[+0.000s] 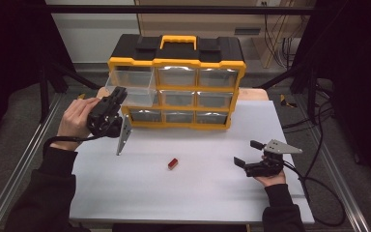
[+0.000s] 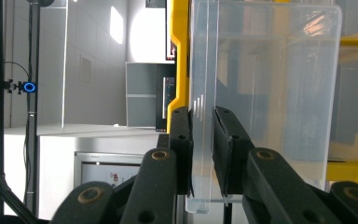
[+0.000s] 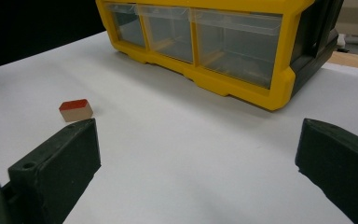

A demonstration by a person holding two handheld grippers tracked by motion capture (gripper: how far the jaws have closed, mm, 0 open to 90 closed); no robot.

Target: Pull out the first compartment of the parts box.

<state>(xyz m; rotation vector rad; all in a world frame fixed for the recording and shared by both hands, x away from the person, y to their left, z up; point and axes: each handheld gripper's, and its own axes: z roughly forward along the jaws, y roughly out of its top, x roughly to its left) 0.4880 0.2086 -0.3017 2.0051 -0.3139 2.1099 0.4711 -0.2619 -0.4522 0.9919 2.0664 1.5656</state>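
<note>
At upper left, the left gripper (image 1: 118, 96) pinched the clear drawer (image 1: 131, 87) over the white table (image 1: 193, 188); the right gripper (image 1: 251, 152), lower right, gaped empty.

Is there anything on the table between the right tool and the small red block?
Nothing visible. Bare table lies between the open right tool and the red block.

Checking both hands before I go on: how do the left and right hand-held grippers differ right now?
The left hand-held gripper is shut on the front wall of the pulled-out clear plastic drawer of the yellow-and-black drawer cabinet; the right hand-held gripper stands wide open, holding nothing. The left is raised at the cabinet; the right sits low on the white table, near the small red block. Both have black jaws.
</note>
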